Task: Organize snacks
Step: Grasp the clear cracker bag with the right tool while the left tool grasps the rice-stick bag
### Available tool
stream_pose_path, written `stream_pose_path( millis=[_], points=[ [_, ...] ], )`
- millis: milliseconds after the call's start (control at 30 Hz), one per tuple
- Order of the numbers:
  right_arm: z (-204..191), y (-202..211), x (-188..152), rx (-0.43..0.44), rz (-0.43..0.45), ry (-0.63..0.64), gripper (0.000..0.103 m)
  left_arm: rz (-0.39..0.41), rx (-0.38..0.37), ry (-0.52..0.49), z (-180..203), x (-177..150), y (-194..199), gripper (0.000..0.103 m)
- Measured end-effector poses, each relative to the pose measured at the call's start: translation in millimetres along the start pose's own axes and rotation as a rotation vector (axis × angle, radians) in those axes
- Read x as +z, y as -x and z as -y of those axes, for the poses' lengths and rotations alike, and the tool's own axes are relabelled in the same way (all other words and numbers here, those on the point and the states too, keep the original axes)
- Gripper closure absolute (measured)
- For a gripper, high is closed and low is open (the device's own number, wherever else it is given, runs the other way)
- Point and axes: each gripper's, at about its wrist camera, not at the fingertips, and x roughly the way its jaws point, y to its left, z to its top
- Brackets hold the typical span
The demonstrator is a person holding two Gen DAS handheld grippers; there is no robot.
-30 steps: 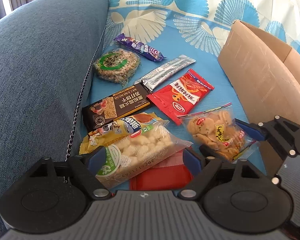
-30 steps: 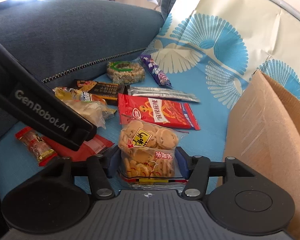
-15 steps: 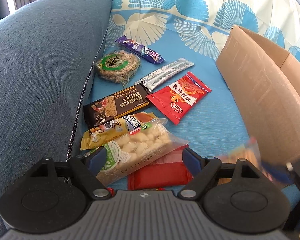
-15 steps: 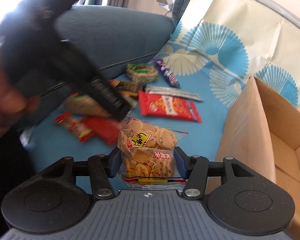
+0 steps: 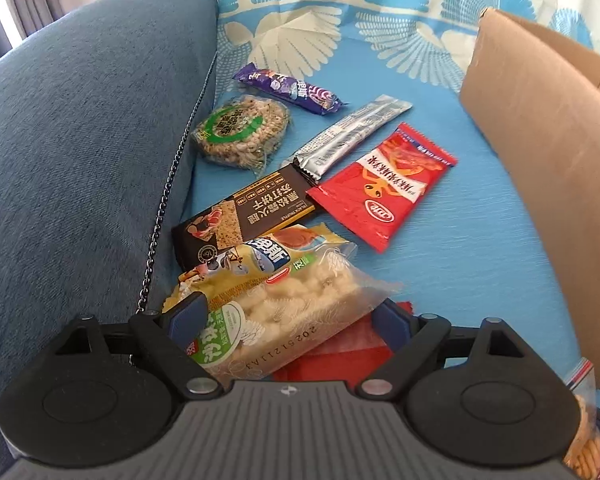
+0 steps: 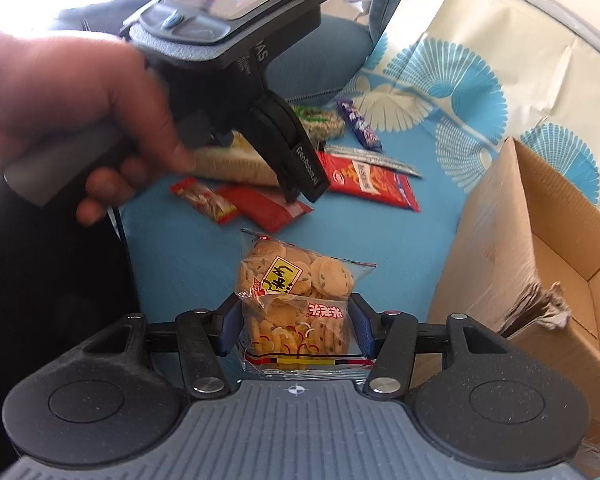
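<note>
Two grippers work: the right gripper (image 6: 294,330) clenches a clear bag of round biscuits (image 6: 296,296), while the left gripper (image 5: 288,318), jaws opening, straddles a clear puffed-rice pack (image 5: 288,316).

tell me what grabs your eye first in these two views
The bag of small round cookies clamped in the right gripper stands out, lifted above the blue cloth beside the open cardboard box. In the left wrist view, the left gripper has its jaws opening around a clear pack of puffed rice snacks, which lies at the near end of a scatter of snacks, the red packet brightest among them.
</note>
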Motion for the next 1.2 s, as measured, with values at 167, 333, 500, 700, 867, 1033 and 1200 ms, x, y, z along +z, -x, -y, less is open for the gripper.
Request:
stream_pose_path(
  millis=[167, 333, 500, 700, 867, 1033, 1200],
  points=[
    [7, -10, -2, 0.004, -0.017, -0.044, 0.046, -0.005, -0.004, 0.001, -1, 2, -5, 0.009],
    [9, -18, -3, 0.015, -0.029, -0.062, 0.045, -0.011, 0.005, 0.009, 0, 4, -9, 0.009],
    [11, -23, -1, 0.022, -0.035, -0.072, 0.044, -0.008, 0.001, 0.072, -9, 4, -12, 0.031],
    [14, -25, -1, 0.035, -0.031, -0.092, 0.044, 0.071, -0.077, 0.23, -36, 1, 2, 0.059],
    [16, -25, -1, 0.042, -0.029, -0.105, 0.044, 0.154, -0.165, 0.254, -39, -2, 19, 0.071],
    [17, -25, -1, 0.042, -0.029, -0.122, 0.044, 0.239, -0.232, 0.264, -41, -6, 37, 0.072],
    [19, -25, 0, 0.04, -0.027, -0.14, 0.044, 0.2, -0.35, 0.273, -39, -6, 42, 0.072]
  ],
)
